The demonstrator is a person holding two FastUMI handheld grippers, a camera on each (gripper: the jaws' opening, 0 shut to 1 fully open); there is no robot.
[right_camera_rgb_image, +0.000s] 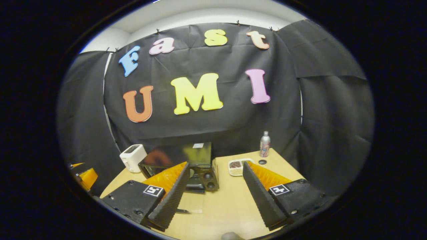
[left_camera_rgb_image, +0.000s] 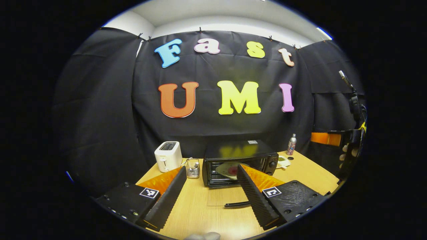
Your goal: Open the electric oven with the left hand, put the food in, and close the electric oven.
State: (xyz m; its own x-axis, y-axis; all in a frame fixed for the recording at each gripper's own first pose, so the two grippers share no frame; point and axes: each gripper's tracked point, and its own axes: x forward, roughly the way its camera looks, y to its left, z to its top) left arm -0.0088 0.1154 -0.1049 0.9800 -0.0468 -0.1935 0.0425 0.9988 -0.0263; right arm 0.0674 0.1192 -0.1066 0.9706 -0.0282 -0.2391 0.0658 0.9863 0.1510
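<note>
Oven door down, plate inside, both claws empty: closing is the step in hand.

The pale wooden worktop carries the black electric oven near its back edge; its glass door lies flat toward the front edge, and the round plate of food sits inside. The left claw and right claw both gape wide, holding nothing. To close well, I judge the left claw should slip under the door's black handle and lift evenly. No brand or label is readable.
</note>
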